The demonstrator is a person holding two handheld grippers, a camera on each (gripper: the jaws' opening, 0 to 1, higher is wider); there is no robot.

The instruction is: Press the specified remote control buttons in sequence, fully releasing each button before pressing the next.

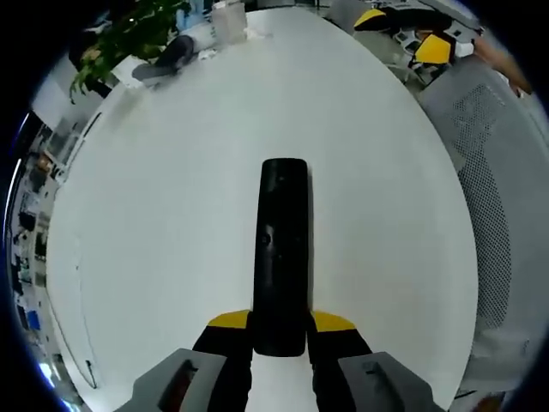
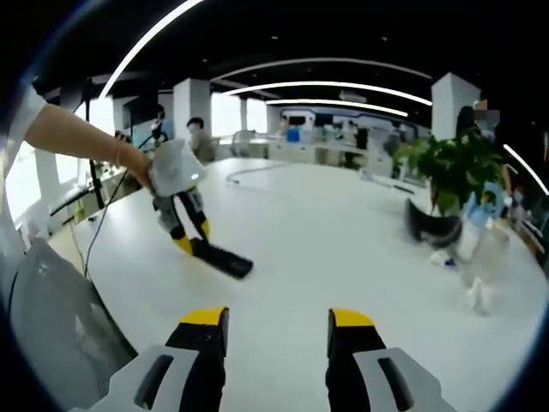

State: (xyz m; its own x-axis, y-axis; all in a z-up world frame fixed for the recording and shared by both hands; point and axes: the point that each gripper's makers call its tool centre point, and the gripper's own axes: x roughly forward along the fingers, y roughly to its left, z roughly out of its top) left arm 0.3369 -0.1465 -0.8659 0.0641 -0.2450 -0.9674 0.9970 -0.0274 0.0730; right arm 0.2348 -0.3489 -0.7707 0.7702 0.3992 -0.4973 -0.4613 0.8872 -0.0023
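A long black remote control (image 1: 282,253) lies lengthwise on the white table (image 1: 171,223), pointing away from me. My left gripper (image 1: 280,336) is shut on the remote's near end, its yellow-tipped jaws pressed against both sides. In the right gripper view the same remote (image 2: 222,258) rests on the table with the left gripper (image 2: 186,232) clamped on its end, held by a person's hand (image 2: 129,159). My right gripper (image 2: 278,330) hovers above the table, open, with nothing between its yellow-tipped jaws.
A green plant (image 2: 450,167) and a dark headset-like object (image 2: 427,225) stand at the table's far side, with clear plastic items (image 2: 480,257) beside them. A grey mesh chair (image 1: 489,154) borders the table edge. People sit in the office behind.
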